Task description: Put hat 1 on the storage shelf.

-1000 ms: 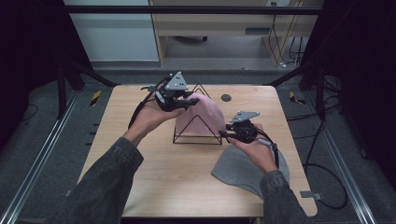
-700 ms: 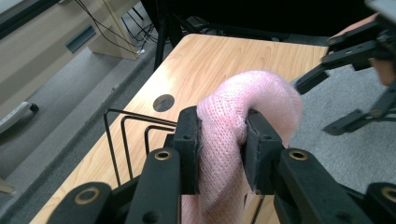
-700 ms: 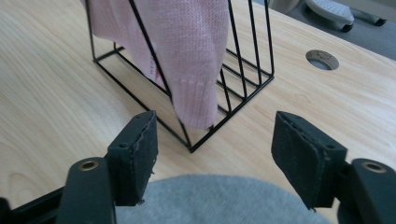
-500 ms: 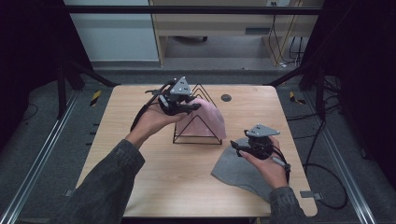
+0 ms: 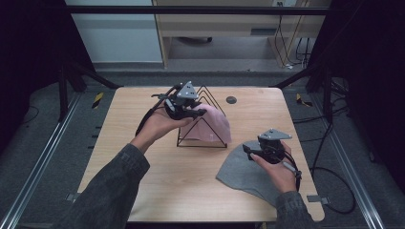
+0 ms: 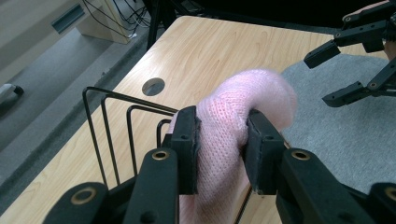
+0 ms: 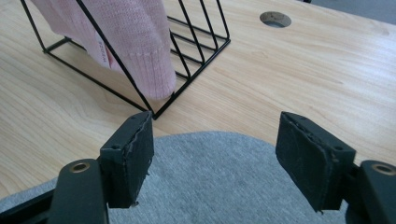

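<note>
Pinching pink knit [image 6: 224, 126] over wire rack [image 5: 203, 121], left claw [image 6: 222, 144]; right claw [image 7: 215, 158] just opened, empty, above grey cloth [image 7: 210, 186] edge

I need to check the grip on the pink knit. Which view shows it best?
The left gripper view: the pink knit sits pinched between the fingers. The high view shows it draped over the wire rack; the right gripper view shows its hanging edge.

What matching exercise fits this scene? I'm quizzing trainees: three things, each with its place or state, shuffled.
Things:
1. pink knit cloth
2. grey cloth
3. right gripper

States:
A. open, over the grey cloth
B. flat on the table
C. draped on the wire rack, pinched by the left gripper

Pairs: 1-C, 2-B, 3-A
</note>
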Available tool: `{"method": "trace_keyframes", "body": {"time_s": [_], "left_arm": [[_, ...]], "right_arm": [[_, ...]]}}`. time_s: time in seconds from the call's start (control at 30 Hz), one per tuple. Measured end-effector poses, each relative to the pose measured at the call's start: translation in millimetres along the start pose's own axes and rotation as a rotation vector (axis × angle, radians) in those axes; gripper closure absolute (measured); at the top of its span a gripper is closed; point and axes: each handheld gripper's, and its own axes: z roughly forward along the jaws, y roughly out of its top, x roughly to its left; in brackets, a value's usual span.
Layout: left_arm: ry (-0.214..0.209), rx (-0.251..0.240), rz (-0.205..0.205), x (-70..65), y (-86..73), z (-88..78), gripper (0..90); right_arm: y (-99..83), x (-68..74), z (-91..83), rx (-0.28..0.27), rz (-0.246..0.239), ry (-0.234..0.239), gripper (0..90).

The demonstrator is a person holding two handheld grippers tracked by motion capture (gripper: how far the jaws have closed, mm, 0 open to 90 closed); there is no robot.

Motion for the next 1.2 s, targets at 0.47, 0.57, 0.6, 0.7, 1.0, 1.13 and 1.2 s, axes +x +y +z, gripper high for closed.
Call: {"method": "trace_keyframes", "body": {"time_s": [0.47,0.57,0.6,0.7,1.0,1.13,1.2], "left_arm": [[0.038,-0.042,-0.051,-0.3,-7.3,-8.7,44.0],[0.048,-0.05,-0.077,-0.4,-10.5,-16.6,36.2],[0.046,-0.054,-0.082,-0.9,-11.9,-19.2,33.6],[0.033,-0.051,-0.103,-3.8,-16.9,-26.2,26.4],[0.033,-0.04,-0.152,-18.8,-49.9,-36.5,8.1],[0.046,-0.036,-0.163,-21.1,-68.2,-40.5,6.6],[0.048,-0.035,-0.183,-21.0,-76.9,-41.6,6.1]], "right_arm": [[-1.2,-1.7,-1.0,0.003,0.005,-0.004,25.3],[-1.3,-1.9,-2.0,0.002,0.003,-0.011,23.8],[-1.4,-2.3,-2.0,0.004,0.003,-0.014,23.0],[-2.8,-4.6,-1.8,0.015,0.006,-0.019,20.9],[-5.3,-8.5,-3.4,0.025,0.005,-0.006,14.8],[-6.7,-10.6,-3.5,0.032,0.01,-0.008,14.0],[-7.3,-10.6,-3.4,0.035,0.011,-0.009,15.5]]}}
